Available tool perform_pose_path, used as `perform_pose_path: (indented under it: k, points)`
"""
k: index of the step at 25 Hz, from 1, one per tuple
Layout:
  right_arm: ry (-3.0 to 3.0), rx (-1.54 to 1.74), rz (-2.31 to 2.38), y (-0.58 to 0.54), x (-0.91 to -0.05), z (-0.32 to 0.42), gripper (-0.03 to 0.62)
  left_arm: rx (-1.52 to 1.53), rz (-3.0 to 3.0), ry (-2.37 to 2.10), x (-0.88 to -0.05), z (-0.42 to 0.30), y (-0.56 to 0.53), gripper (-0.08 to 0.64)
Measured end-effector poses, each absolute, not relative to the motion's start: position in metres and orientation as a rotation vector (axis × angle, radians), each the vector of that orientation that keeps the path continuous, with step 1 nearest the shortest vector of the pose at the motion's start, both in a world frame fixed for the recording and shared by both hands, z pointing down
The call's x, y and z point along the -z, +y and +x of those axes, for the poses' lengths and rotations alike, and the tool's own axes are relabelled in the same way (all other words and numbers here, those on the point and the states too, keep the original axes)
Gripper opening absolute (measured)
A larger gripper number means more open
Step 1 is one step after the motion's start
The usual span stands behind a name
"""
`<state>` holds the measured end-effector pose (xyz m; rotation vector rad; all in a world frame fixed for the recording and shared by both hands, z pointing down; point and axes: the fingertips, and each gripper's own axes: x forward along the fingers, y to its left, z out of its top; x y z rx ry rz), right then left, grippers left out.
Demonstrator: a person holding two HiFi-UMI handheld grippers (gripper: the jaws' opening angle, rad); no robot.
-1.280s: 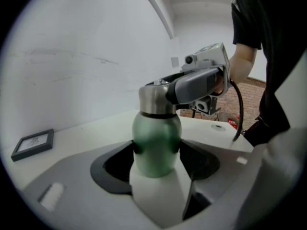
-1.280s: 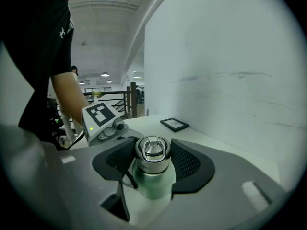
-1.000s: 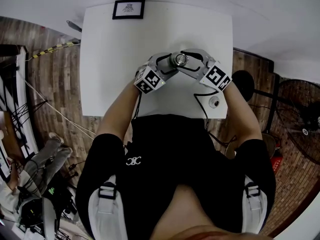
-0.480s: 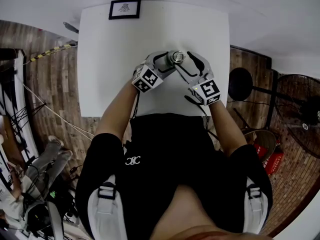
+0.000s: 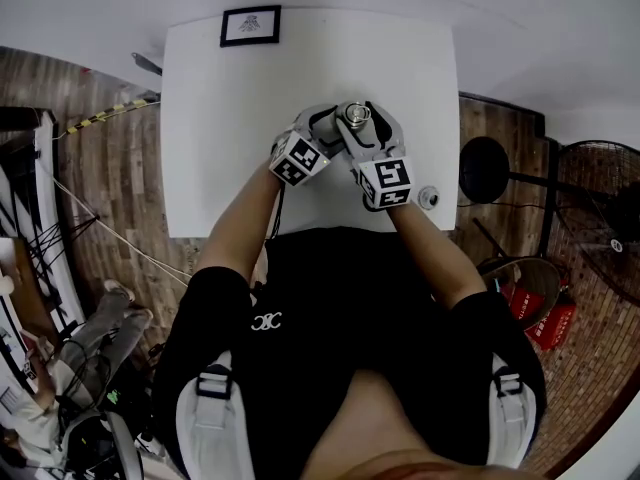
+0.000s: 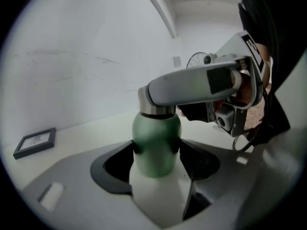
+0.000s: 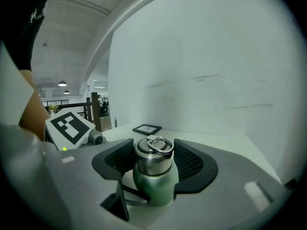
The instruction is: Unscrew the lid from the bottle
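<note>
Left hand-held gripper [image 6: 156,152] presses its dark pads against both sides of a green bottle [image 6: 156,143], low on the rounded body, at the centre of its own view. Right hand-held gripper [image 7: 153,158] is closed on the bottle's steel lid [image 7: 152,164], with one dark pad at each side. A small metal ring [image 7: 159,144] rests on the lid's top. The bottle is upright over a white bench [image 5: 210,118], its base hidden. In the head view it sits just above the middle of the frame, and both grippers reach it from below. A black-and-white marker cube [image 5: 386,182] on the right gripper faces up. A framed picture [image 5: 250,25] lies at the bench's upper left edge, well apart from the bottle. A small round object [image 5: 429,198] sits near the bench's lower right corner
</note>
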<state>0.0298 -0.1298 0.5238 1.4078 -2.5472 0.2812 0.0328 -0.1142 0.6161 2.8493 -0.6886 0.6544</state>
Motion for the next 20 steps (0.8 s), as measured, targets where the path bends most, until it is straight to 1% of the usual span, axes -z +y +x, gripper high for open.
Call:
perform_pose_path:
  k: [5, 10, 20]
  points:
    - [-2.609, -0.313, 1.281, -0.1298, -0.5241, 0.0291, 0.252, -0.650, 2.854, -0.686, -0.6139, 0.0328, -0.1153, 0.354]
    - [-2.672, -0.282, 1.086, -0.1249, -0.5223, 0.0299, 0.253, -0.650, 2.860, -0.684, -0.6113, 0.0345, -0.1131, 0.354]
    - [-2.736, -0.256, 0.871, -0.1211, -0.5171, 0.0274, 0.250, -0.652, 2.864, -0.684, -0.6101, 0.0339, -0.1111, 0.354]
